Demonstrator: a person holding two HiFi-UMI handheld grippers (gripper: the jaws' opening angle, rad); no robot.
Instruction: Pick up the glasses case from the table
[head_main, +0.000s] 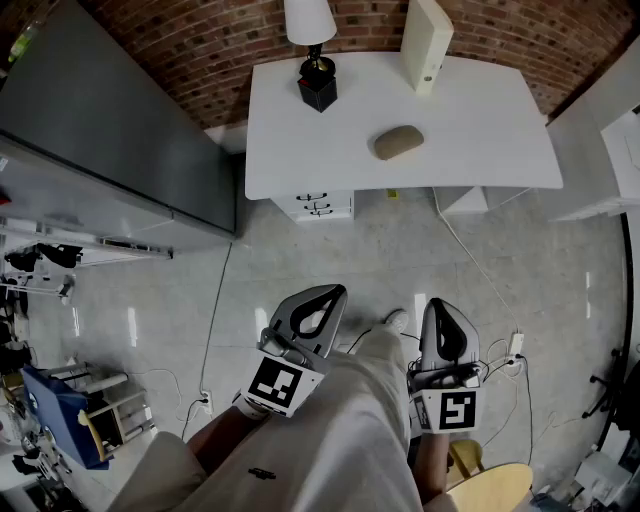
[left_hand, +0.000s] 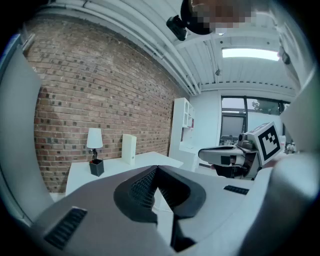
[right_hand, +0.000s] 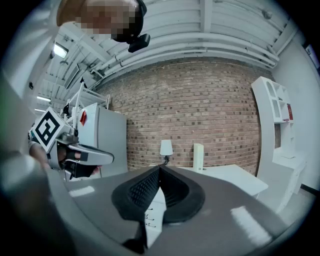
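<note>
The glasses case (head_main: 398, 142), a tan rounded oval, lies flat on the white counter (head_main: 480, 130), to the right of the lamp (head_main: 314, 60) and nearer the front edge than the lamp is. Nothing touches it.

The left tongs (head_main: 335, 293) and the right tongs (head_main: 440, 302) are both well away from the lamp, held low over the floor (head_main: 400, 260) on the person's side, with a pale trouser leg (head_main: 340, 430) between them. Each is held close to level, tipped slightly downward, and points toward the lamp's end of the room. The left tongs angle a little to the right, while the right tongs point almost straight ahead. In their own views, both have their jaws pressed together at the tips with nothing between them. The marker cubes sit at the rear of each, nearest the person.

The lamp has a white shade and a dark stem set in a black square base (head_main: 318, 90). A white upright box (head_main: 425, 42) stands to its right, at the back of the counter against the brick wall (head_main: 200, 50). Below the lamp, under the counter, is a white drawer unit (head_main: 315, 205). A tall grey cabinet (head_main: 110, 120) stands to the left of the lamp and a white shelf unit (right_hand: 277, 130) far to its right. A cable (head_main: 470, 260) trails across the pale glossy floor.
</note>
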